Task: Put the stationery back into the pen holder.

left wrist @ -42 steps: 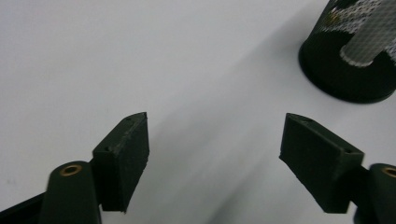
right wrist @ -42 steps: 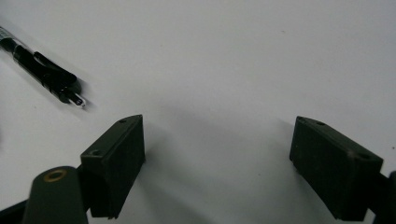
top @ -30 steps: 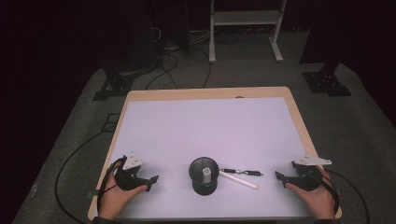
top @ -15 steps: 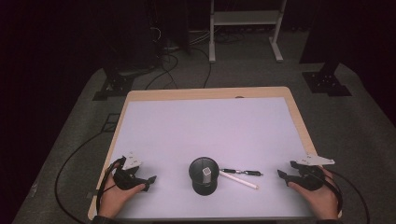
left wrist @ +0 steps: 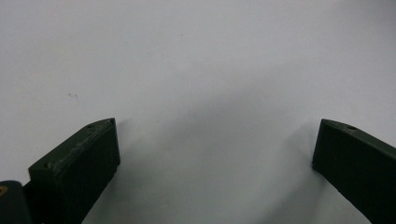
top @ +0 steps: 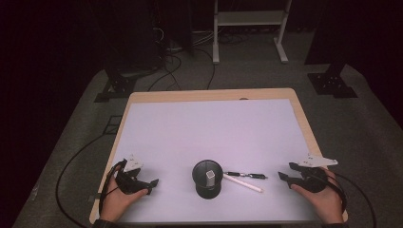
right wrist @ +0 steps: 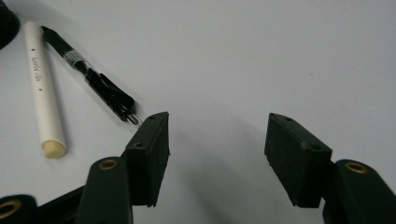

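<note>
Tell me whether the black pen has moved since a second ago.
No. The black pen lies in the same spot right of the black cup, beside the white pen.

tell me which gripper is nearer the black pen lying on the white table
Right. The right gripper sits just beyond the black pen, its tip by one jaw in the right gripper view. The left gripper is farther off, past the black cup.

Black claws (top: 284, 171) with blocky jaws, grey plates, trailing cables.
</note>
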{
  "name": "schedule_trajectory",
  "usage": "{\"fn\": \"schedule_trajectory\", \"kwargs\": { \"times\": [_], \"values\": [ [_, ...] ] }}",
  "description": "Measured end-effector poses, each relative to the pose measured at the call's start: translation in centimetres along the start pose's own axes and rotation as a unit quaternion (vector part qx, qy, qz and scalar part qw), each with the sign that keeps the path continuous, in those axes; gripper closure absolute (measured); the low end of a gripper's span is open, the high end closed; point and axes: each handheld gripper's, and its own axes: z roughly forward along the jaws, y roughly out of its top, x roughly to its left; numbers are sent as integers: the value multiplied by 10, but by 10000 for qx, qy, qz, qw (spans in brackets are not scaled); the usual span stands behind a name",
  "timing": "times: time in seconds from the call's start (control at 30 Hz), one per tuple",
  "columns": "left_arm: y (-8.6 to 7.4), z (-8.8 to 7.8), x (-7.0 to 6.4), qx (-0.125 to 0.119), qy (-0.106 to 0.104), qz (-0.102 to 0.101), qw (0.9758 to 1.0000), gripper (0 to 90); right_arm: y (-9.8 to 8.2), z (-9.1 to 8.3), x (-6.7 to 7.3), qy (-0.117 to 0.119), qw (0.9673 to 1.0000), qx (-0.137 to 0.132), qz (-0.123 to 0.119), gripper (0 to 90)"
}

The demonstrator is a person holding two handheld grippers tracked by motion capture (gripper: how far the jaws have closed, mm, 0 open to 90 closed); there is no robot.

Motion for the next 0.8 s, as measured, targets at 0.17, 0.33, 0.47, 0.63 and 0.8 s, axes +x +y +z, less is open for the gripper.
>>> {"fn": "schedule_trajectory", "kwargs": {
  "times": [0.17,0.33,0.47,0.63,0.8],
  "values": [
    [0,0,0,-10,-1,19,10000,0,6,3,5,205,9997,17,-128,427],
    [-1,0,0,-16,2,8,10000,0,12,5,11,359,9990,39,-265,434],
    [-1,0,0,-24,3,7,10000,0,17,7,14,480,9983,27,-336,443],
    [-1,0,0,-18,2,4,10000,0,22,10,17,575,9973,70,-441,456],
    [-1,0,0,-14,5,20,10000,0,28,14,23,722,9956,151,-585,471]
  ]
}}
